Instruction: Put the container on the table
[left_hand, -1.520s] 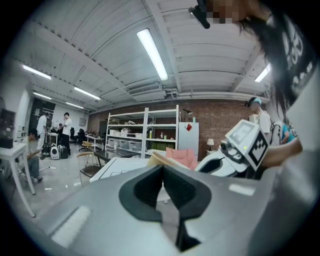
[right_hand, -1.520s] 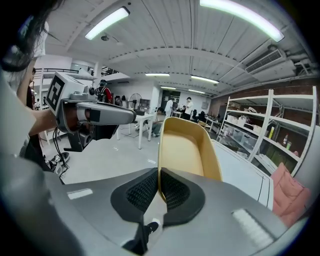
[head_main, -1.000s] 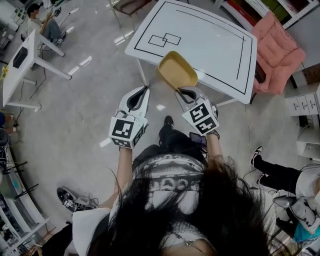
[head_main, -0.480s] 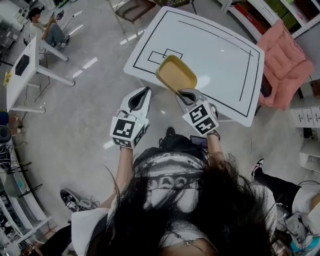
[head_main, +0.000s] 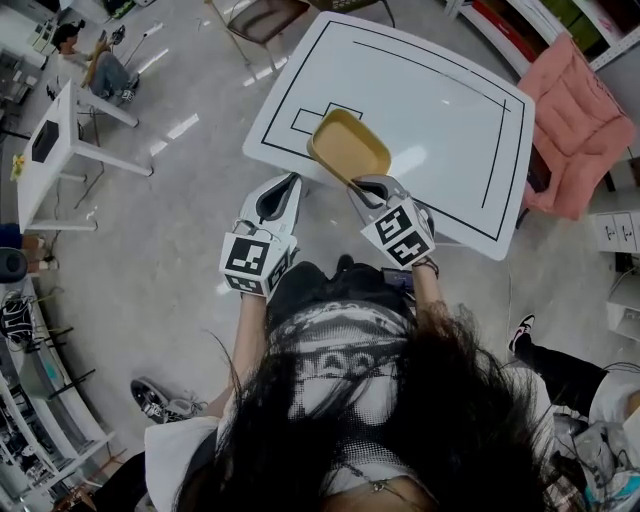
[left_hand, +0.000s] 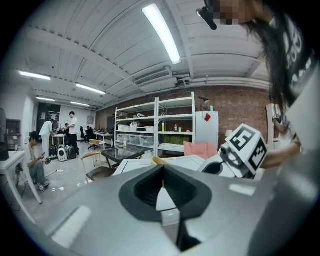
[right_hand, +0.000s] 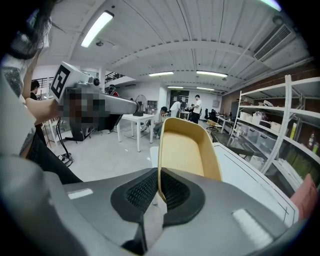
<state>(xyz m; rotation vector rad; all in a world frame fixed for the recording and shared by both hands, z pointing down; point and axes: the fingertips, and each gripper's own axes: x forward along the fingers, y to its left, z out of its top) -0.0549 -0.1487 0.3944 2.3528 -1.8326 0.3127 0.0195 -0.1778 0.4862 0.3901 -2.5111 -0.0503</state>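
The setting is an open lab or workshop hall: a polished grey concrete floor (head_main: 170, 230), long fluorescent ceiling tubes (left_hand: 161, 32), a red brick back wall (left_hand: 235, 110), white metal shelving racks (left_hand: 155, 125) stacked with storage bins, a white work desk (head_main: 50, 150) with a seated person (left_hand: 34, 160) nearby, and a white square counter (head_main: 440, 130) marked with black outlined rectangles.

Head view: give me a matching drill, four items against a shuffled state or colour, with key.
Items:
1. container
2. left tongs
3. right tongs
4. table

States:
A. white top with black lines
B. shut, nothing held
C. tan-yellow, held up by its rim
D. shut on a rim

Pairs: 1-C, 2-B, 3-D, 4-A
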